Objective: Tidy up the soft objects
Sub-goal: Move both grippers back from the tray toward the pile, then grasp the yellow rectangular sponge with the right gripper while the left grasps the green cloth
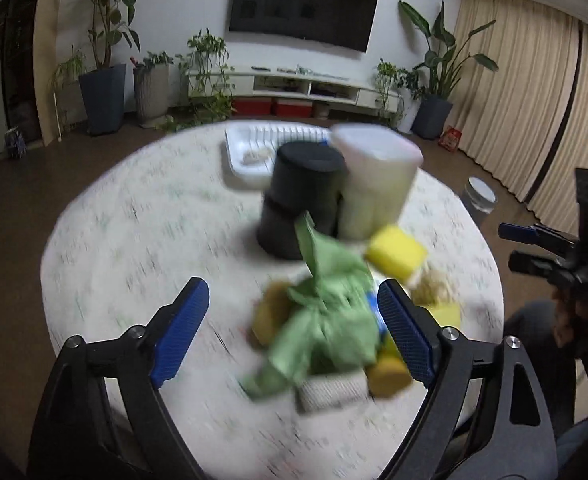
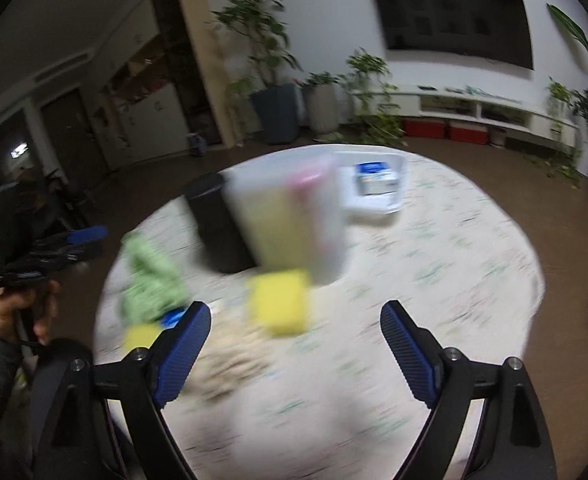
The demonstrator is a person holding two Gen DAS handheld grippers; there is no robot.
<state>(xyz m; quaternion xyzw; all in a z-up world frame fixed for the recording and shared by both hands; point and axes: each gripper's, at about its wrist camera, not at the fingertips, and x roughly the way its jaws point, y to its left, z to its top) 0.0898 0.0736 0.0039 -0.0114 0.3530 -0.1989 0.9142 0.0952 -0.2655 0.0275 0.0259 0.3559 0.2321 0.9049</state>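
Observation:
Both views are blurred by motion. A green cloth [image 1: 326, 320] lies crumpled on a pile of yellow sponges [image 1: 388, 372] and a beige cloth [image 1: 332, 394] on the round table [image 1: 133, 220]. Another yellow sponge [image 1: 396, 252] lies beside it. My left gripper [image 1: 294, 332] is open, its jaws on either side of the green cloth. My right gripper [image 2: 294, 348] is open and empty above the table, just short of a yellow sponge [image 2: 279, 304] and a beige cloth [image 2: 229, 356]. The green cloth [image 2: 149, 280] lies to its left.
A black container [image 1: 300, 200] and a translucent white container [image 1: 374, 184] stand mid-table. A white tray [image 1: 249, 152] sits at the far edge, with a blue and white pack [image 2: 376, 178] in it. My right gripper shows at the right [image 1: 534, 248]. Plants and a TV unit stand behind.

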